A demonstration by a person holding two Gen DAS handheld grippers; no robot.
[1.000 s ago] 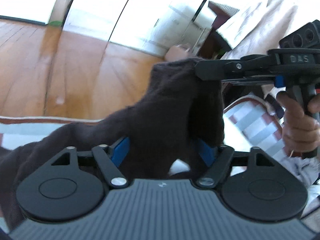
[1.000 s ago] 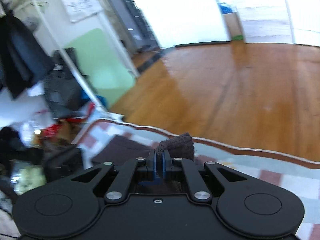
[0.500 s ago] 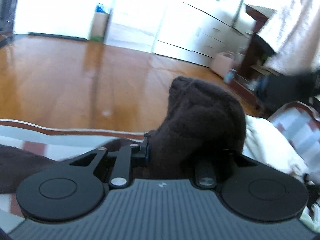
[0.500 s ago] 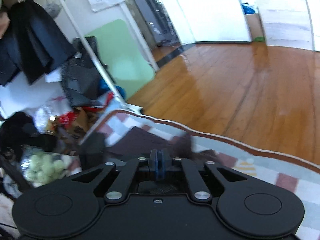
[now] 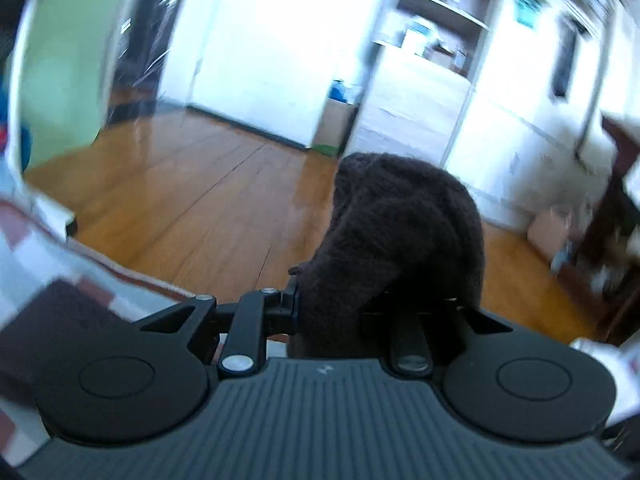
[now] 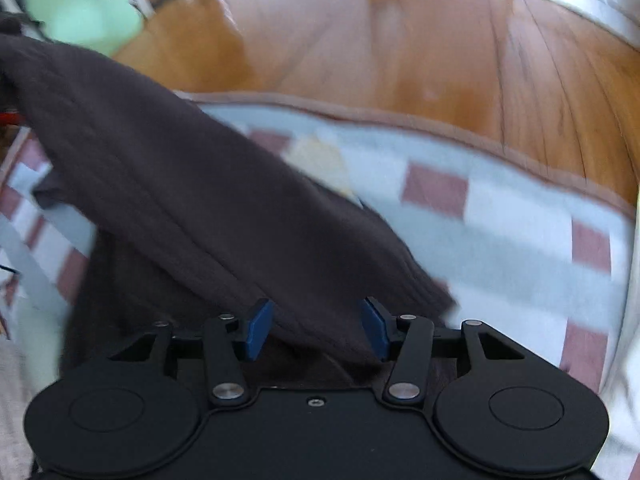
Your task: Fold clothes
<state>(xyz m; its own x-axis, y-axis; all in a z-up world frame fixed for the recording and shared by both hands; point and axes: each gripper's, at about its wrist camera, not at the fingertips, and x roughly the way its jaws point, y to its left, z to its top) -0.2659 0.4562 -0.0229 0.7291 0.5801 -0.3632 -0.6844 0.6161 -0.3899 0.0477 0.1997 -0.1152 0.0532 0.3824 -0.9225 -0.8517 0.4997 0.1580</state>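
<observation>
Over a checked red, grey and white quilt [image 6: 516, 216] edging a glossy wood floor [image 6: 420, 52], the left gripper [image 5: 340, 312] is pinching a bunched lump of fuzzy dark-brown knit garment [image 5: 396, 232], while the right gripper [image 6: 316, 330] is opening its blue pads [image 6: 256, 330] around the ribbed fabric draping between them.

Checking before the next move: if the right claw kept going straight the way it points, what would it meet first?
Most likely the dark brown garment: it lies between the opening pads of the right claw and stretches ahead, with the checked blanket underneath. Depth is blurred.
</observation>
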